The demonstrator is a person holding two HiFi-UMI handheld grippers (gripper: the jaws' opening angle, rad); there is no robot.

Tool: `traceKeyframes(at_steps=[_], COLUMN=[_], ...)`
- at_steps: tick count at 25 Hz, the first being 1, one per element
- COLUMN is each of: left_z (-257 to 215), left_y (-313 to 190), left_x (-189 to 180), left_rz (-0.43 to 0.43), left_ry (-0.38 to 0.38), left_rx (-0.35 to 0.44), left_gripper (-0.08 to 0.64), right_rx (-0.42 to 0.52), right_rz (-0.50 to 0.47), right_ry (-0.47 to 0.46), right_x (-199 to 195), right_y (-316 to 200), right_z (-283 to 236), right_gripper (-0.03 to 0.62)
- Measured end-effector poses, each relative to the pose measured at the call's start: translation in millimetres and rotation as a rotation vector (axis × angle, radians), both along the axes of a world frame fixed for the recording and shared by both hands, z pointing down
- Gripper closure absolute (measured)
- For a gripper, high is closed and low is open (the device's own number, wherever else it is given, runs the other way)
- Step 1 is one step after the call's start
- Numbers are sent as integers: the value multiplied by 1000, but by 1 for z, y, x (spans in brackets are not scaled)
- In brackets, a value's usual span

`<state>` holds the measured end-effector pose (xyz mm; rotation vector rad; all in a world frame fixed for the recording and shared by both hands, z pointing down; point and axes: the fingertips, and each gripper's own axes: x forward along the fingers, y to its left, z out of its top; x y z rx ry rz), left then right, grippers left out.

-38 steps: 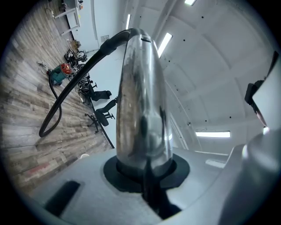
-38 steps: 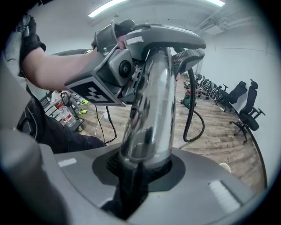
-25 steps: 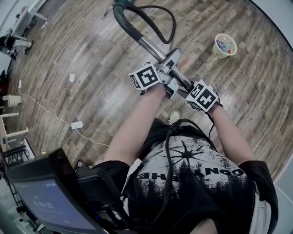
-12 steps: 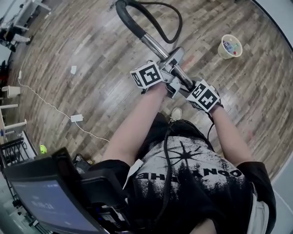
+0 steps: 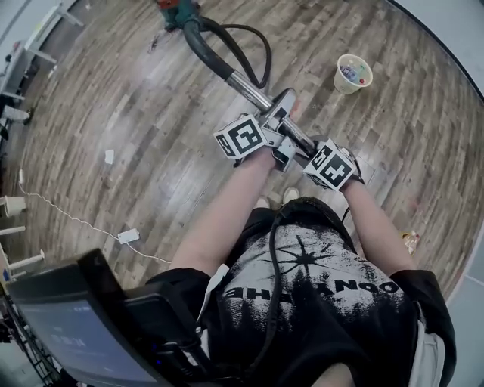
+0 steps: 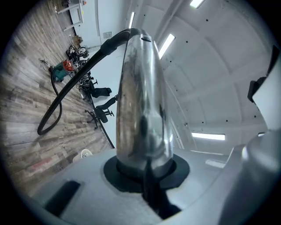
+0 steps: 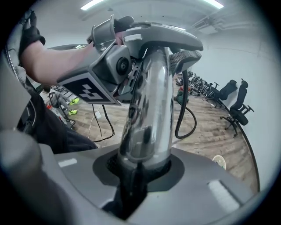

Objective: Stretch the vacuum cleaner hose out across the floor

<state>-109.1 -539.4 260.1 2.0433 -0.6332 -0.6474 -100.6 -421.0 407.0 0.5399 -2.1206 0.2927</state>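
Both tongs are on the chrome tube (image 5: 249, 87). The left gripper (image 6: 147, 176) is clamped round it on the side nearer the vacuum cleaner body (image 5: 172, 9). The right gripper (image 7: 140, 171) sits farther from the body, its jaws closing with the tube between them, pads against the metal. The black hose (image 5: 208, 49) runs from the tube to the body, bowed in a loop over the wooden floor (image 5: 136, 113) — a paper cup (image 5: 352, 73) stands well apart from the body.

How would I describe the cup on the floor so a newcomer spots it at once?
Start at the wooden floor in the head view, then the chrome tube running up the middle. The cup stands alone to its right, the only pale round open container there.
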Motion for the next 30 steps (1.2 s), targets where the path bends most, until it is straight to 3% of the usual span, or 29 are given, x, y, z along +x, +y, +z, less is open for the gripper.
traceKeyframes(at_steps=[8,30], left_z=[4,14], left_y=[40,186], left_x=[4,74], left_rz=[22,-177], left_ry=[3,-45], left_rx=[8,-59], left_gripper=[515,515], right_rx=[16,-67], right_rz=[41,-192], right_ry=[9,-46], right_x=[3,90], right_y=[38,193], right_z=[4,7], right_gripper=[499,495])
